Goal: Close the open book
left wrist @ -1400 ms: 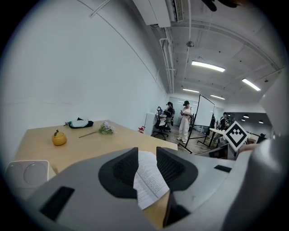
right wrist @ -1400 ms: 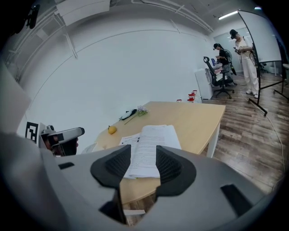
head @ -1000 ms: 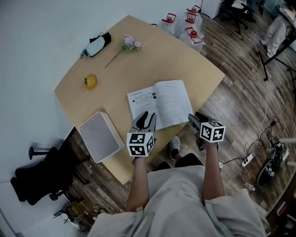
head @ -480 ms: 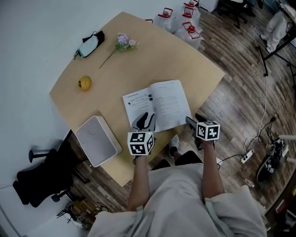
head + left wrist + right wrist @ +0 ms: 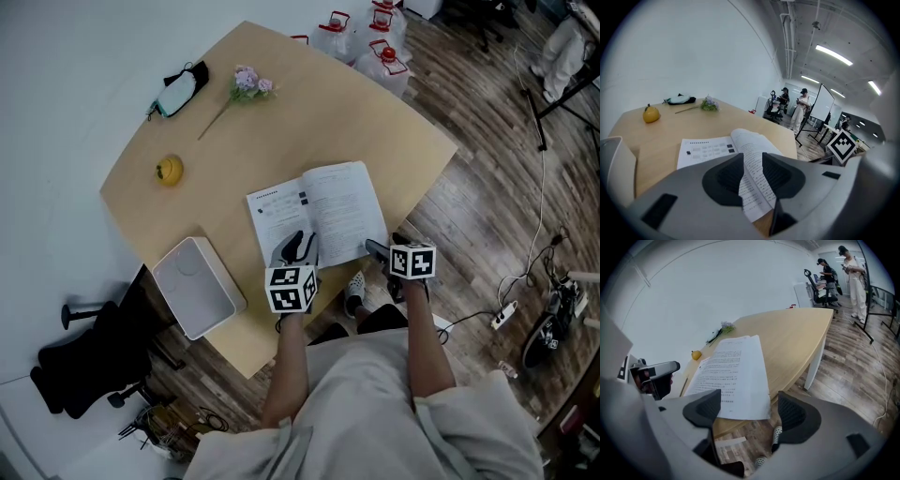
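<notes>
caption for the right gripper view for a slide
Right gripper, jaws just opened wide and empty, facing the open book on the table

Left gripper [image 5: 298, 244] jaws stand narrowly apart; right gripper [image 5: 373, 247] jaws, just opened wide, grip nothing.

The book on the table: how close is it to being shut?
Nothing is done yet: the book lies open on the table. In hand: both grippers sit at its near edge, the left gripper with jaws slightly apart, the right gripper with jaws that have just been opening, nothing gripped. Left: lifting one half and folding it over.
</notes>
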Demonstrator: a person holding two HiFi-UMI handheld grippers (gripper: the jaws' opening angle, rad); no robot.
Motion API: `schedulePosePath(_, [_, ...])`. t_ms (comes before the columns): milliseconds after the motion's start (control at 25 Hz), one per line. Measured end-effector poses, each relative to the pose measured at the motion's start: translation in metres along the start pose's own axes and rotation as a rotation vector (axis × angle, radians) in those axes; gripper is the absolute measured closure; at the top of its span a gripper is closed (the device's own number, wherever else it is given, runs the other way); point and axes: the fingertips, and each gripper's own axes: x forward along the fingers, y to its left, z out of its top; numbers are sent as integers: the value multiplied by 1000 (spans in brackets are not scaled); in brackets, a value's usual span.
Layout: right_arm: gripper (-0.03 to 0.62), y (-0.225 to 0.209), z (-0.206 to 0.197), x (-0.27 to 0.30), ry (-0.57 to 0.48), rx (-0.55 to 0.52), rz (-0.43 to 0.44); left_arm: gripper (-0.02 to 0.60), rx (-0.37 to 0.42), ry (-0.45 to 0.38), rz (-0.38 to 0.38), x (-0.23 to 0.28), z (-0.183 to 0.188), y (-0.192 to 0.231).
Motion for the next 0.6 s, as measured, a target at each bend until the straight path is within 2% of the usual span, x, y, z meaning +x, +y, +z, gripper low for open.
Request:
schedulePosePath(200, [204,-1,-2,8,44,-58,-25,451,-35,90,-14,26,-33,-13])
schedulePosePath(360, [204,0,-2,6,47,-56,-31,451,-14,138,-36,40,-47,-26])
schedulePosePath(600, [204,-8,-5,8,76,-70,-56,454,2,158,-46,55,-54,-37])
